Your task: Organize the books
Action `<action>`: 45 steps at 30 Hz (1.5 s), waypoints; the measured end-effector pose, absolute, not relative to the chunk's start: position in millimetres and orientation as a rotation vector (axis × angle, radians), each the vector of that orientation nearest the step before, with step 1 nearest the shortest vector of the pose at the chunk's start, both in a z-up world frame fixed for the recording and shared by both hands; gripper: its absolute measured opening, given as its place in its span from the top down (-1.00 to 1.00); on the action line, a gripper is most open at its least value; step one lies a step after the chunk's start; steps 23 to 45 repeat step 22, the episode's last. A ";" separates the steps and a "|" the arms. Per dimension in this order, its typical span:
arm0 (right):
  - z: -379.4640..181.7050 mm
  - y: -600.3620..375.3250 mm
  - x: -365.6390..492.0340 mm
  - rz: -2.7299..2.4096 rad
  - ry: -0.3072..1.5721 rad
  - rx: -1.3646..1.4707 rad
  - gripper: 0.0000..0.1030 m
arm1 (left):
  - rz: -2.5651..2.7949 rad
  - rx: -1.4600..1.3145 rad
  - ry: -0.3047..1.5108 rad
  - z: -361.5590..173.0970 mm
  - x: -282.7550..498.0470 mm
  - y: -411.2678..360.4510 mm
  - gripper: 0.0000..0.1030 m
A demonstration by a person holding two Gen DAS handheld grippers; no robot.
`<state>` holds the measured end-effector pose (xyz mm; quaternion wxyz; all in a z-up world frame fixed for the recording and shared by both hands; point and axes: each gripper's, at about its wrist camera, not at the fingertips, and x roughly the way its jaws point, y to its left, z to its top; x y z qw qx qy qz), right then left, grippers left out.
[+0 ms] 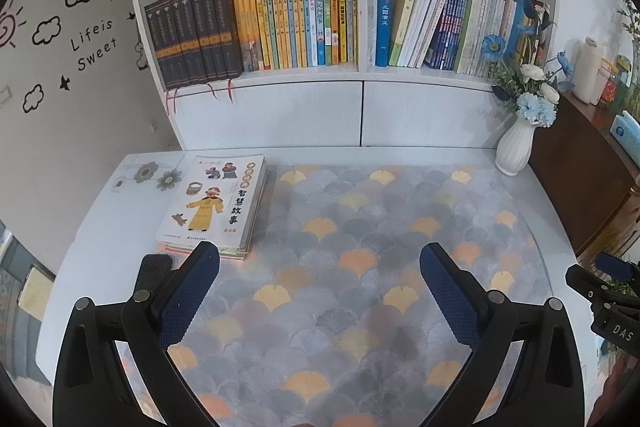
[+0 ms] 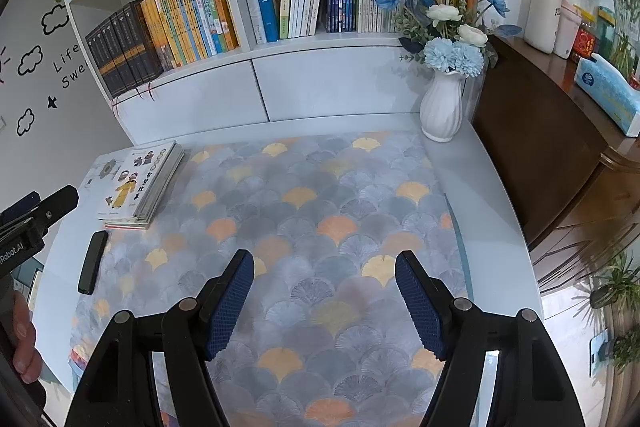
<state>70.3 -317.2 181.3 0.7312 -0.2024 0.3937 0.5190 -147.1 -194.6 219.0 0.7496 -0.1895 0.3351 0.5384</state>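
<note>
A stack of thin picture books (image 1: 214, 203) lies flat at the desk's far left; its top cover shows a figure in a yellow robe. It also shows in the right wrist view (image 2: 138, 187). My left gripper (image 1: 320, 259) is open and empty above the patterned mat, its left finger just short of the stack's near edge. My right gripper (image 2: 324, 265) is open and empty over the mat's middle. The white bookshelf (image 1: 360, 75) behind the desk holds upright books.
A white vase of blue flowers (image 2: 442, 107) stands at the desk's back right. A black phone (image 2: 93, 262) lies near the stack. A brown cabinet (image 2: 560, 155) with a tissue box stands to the right. The patterned mat (image 1: 360, 267) covers the desk.
</note>
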 end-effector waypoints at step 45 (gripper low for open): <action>161.4 -309.3 49.3 1.112 0.961 -0.405 -0.38 | 1.257 -0.372 0.788 198.1 -173.7 -187.0 -0.95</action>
